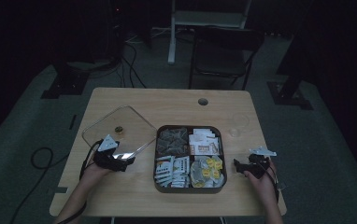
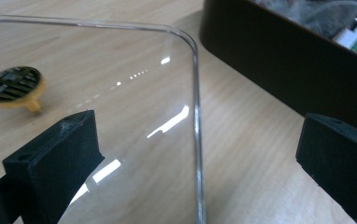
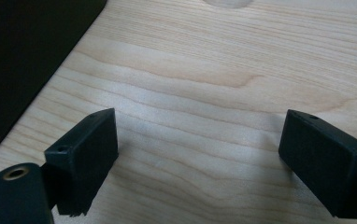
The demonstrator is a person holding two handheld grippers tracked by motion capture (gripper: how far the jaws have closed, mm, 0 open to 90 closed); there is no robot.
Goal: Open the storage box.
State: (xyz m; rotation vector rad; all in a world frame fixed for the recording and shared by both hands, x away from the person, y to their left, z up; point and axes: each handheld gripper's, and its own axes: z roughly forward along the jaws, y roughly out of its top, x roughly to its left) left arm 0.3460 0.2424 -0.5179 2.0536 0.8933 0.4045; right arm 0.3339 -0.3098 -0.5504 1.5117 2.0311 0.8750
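Left gripper (image 2: 200, 154) wide open, straddling clear lid (image 2: 120, 93) edge running straight ahead; right gripper (image 3: 197, 154) open, empty.

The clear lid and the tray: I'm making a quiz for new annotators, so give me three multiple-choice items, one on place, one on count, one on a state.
1. Where does the clear lid lie?
A. on the tray
B. on the table, left of the tray
C. on the chair

2. How many compartments has the tray?
A. two
B. four
C. six

3. How do the left gripper's jaws stand?
A. open, either side of the lid's edge
B. shut on the lid's knob
C. shut on a sachet

Key: 1 B, the lid rests on bare wood beside the tray; 2 B, dividers make four sections; 3 A, a wide gap shows between the jaws.
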